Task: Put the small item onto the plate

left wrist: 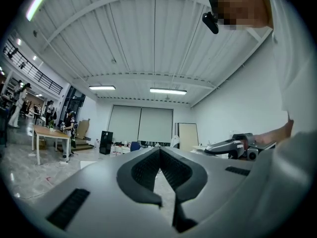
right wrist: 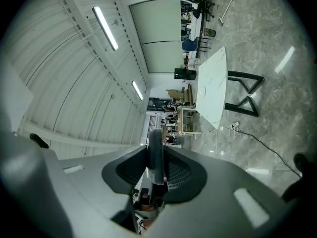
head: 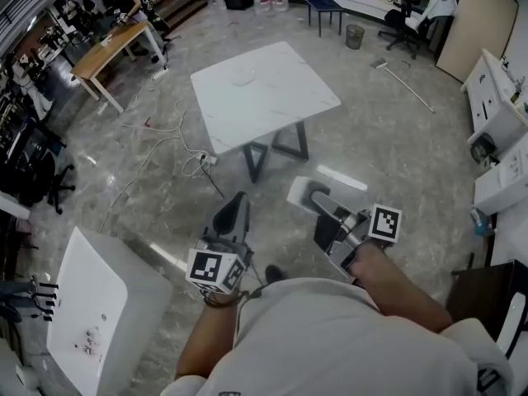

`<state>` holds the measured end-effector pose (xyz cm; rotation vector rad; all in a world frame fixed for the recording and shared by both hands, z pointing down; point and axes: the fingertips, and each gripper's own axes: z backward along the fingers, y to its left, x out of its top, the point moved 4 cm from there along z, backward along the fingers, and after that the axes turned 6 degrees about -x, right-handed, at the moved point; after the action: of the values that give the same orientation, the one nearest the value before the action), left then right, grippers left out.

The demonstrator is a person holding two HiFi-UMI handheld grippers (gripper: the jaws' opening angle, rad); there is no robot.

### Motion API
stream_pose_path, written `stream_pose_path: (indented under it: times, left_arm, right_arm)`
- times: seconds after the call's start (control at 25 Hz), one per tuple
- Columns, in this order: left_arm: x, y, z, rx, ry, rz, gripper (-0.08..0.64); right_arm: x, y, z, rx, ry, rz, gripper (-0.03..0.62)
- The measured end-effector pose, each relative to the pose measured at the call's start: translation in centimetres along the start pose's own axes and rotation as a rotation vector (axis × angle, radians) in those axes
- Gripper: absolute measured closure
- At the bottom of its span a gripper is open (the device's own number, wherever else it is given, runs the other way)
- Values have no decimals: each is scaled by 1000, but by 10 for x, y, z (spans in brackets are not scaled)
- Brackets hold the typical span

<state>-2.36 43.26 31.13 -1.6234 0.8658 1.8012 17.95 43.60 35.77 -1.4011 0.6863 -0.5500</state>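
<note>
The right gripper [right wrist: 155,144] has its jaws closed partway on the small item [right wrist: 156,155], a thin dark grey piece seen edge-on. The pads press on its two flat sides, and it sticks out past the jaw tips towards the far side. Holding it by the flat faces probably stops it twisting or slipping while it is carried. It also leaves the free end clear to meet a surface first.

The left gripper [left wrist: 159,151] has its jaws brought together at the tips, with nothing between them. It is held low at the person's left in the head view, beside the right gripper [head: 304,195] but apart from it. It looks like a spare hand kept out of the way, as one pair of jaws is enough for such a light piece.

The plate [head: 242,76] lies pale and empty on the white tabletop [head: 289,97], far ahead of the person and slightly left. A stretch of open floor [head: 396,139] lies between the person and the tabletop, so the item is well apart from the plate. Both grippers point roughly towards the tabletop, which suits a carry.

I judge the pick-up done and the placing not yet begun. The next move calls for closing the gap to the tabletop, bringing the item over the plate and lowering it before the jaws let go.
</note>
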Motion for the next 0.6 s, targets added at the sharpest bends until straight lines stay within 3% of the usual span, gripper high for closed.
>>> stream_pose_path:
  times: [0.6]
  left_arm:
    - [10, 130, -43, -77, 27, 13, 555]
  right_arm:
    - [19, -9, -139, -3, -62, -4, 495]
